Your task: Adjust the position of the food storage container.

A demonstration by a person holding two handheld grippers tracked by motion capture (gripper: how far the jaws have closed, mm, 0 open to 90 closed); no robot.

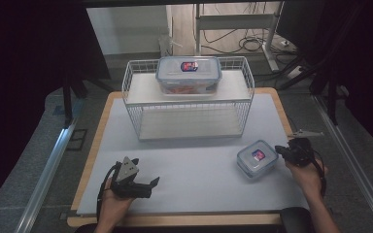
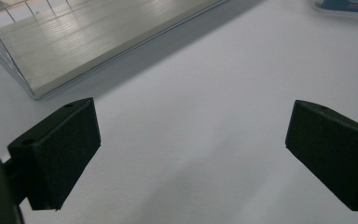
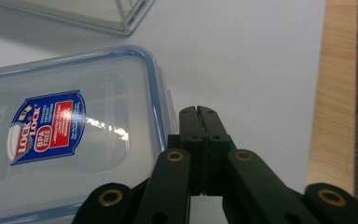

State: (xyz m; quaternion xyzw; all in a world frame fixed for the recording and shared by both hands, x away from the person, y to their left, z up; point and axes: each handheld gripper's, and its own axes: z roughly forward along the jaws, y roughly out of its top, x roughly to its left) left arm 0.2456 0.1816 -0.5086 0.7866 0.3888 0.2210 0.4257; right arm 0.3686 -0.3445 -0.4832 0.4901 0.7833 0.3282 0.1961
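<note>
The small container (image 1: 257,158) lies on the bench (image 1: 199,170), just beside the right claw (image 1: 280,151), whose jaws are pressed together; the left claw (image 1: 145,183) is held apart. An approach seems in hand; opening is called for next.

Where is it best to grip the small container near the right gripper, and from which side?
Probably across the short sides of the small container, from above. It lies flat with its lid on. The right gripper, jaws shut, must open first.

High view looks down and forward over the whole table (image 1: 184,165). Left gripper view skims low toward the wire rack (image 2: 74,42); right gripper view sits tight beside the small container (image 3: 70,135), both seen from above too.
</note>
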